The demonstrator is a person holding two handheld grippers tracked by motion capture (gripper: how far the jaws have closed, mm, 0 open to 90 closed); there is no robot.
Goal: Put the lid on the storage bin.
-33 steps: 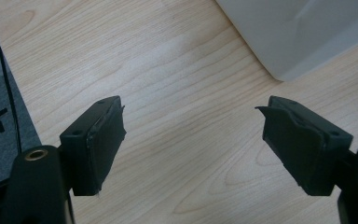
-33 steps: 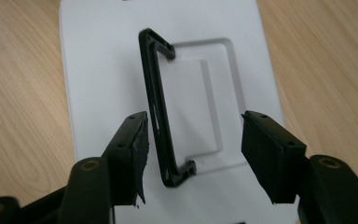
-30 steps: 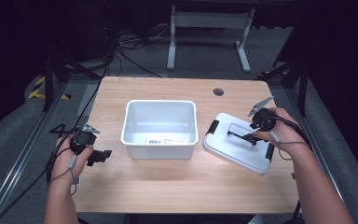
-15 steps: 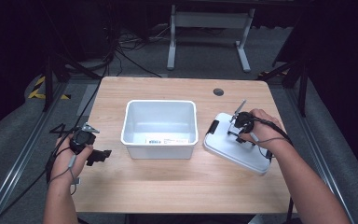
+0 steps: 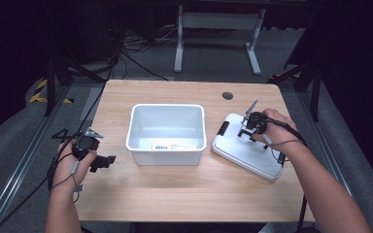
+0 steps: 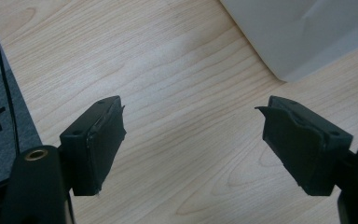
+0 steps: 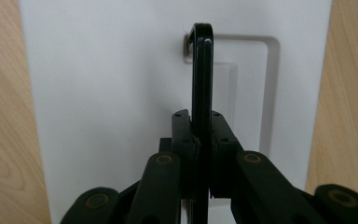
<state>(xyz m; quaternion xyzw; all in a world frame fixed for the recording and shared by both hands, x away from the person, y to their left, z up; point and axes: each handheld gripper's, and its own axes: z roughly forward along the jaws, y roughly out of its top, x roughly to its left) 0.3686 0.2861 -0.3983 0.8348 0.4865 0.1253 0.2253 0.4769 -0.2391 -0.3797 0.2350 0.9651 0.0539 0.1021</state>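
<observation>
A white lid [image 5: 245,151] lies flat on the table to the right of an open white bin [image 5: 167,156]. My right gripper [image 5: 246,131] is over the lid's left part. Its jaws have just been closing and are shut on the lid's upright black handle [image 7: 201,70], which stands between the pads of the right gripper [image 7: 200,116] above the white lid [image 7: 107,84]. My left gripper [image 5: 108,161] rests low over the wood left of the bin. The left gripper [image 6: 191,112] is open with bare table between its jaws, and a corner of the bin [image 6: 303,32] lies ahead of it.
The wooden table [image 5: 184,194] has a round cable hole [image 5: 228,95] at the back right. The bin holds nothing and carries a label on its front wall. A black latch [image 5: 222,128] sits on the lid's left end. A metal frame and cables lie on the floor behind.
My right gripper moved left across the lid and shut on its black handle. The left hand and gripper stayed where they were.
</observation>
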